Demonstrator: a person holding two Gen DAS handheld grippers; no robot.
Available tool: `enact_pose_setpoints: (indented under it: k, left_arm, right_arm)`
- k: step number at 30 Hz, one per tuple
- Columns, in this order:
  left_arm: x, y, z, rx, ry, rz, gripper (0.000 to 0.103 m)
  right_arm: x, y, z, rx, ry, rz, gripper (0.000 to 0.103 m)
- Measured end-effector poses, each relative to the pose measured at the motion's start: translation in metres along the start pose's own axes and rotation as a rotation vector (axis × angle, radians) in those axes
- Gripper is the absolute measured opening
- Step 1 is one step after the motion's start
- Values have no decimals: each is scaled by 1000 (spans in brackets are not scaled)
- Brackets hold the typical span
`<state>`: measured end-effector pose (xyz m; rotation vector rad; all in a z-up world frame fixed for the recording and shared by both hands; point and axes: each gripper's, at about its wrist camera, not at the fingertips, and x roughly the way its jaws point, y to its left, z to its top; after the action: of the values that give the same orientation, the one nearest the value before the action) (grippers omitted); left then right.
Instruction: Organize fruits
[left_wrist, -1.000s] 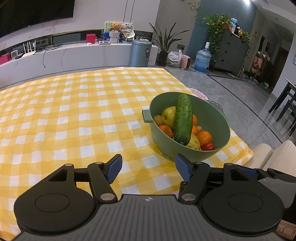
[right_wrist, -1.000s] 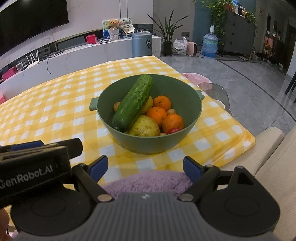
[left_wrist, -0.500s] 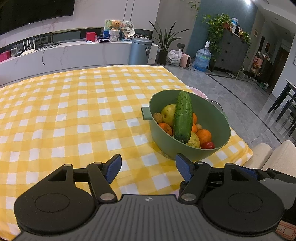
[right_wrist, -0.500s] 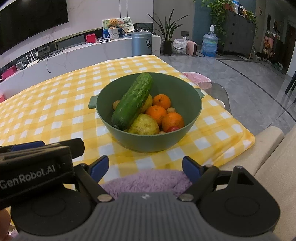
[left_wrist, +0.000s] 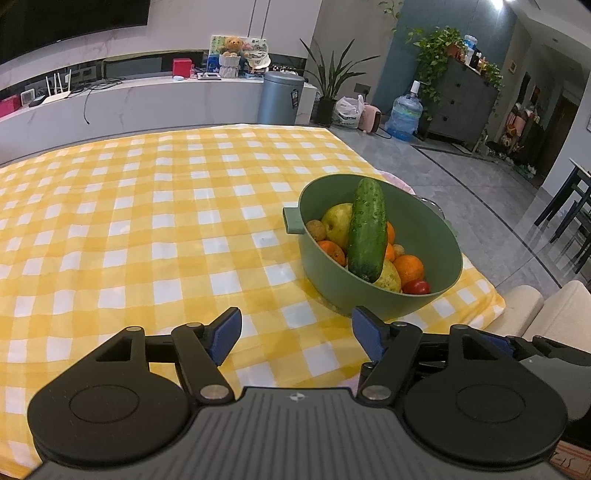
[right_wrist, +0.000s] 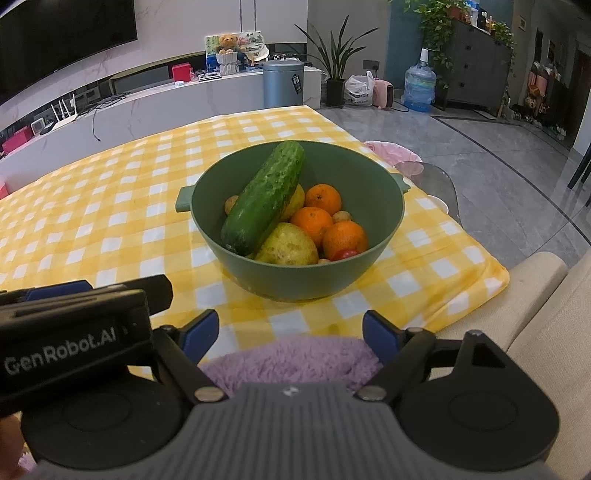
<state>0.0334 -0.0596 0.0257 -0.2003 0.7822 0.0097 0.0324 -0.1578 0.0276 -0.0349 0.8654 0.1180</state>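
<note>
Our left claw and right claw both hang spread wide and hold nothing, near the front edge of the table with its yellow checked cloth. All the produce sits in the green bowl near the table's right corner: a cucumber leaning on the rim, oranges, pears, a small tomato. We cannot tell whether sorting starts or ends here. For any pick, we would judge it best to approach from above, grip the cucumber across its width, and squeeze gently.
</note>
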Motion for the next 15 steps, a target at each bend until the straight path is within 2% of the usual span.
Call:
enact_pose_setpoints:
  k: [15]
  left_arm:
    - [3,6,-2,-9,14,-3,81]
  right_arm:
    - [4,-2,-1,-20,13,1,82]
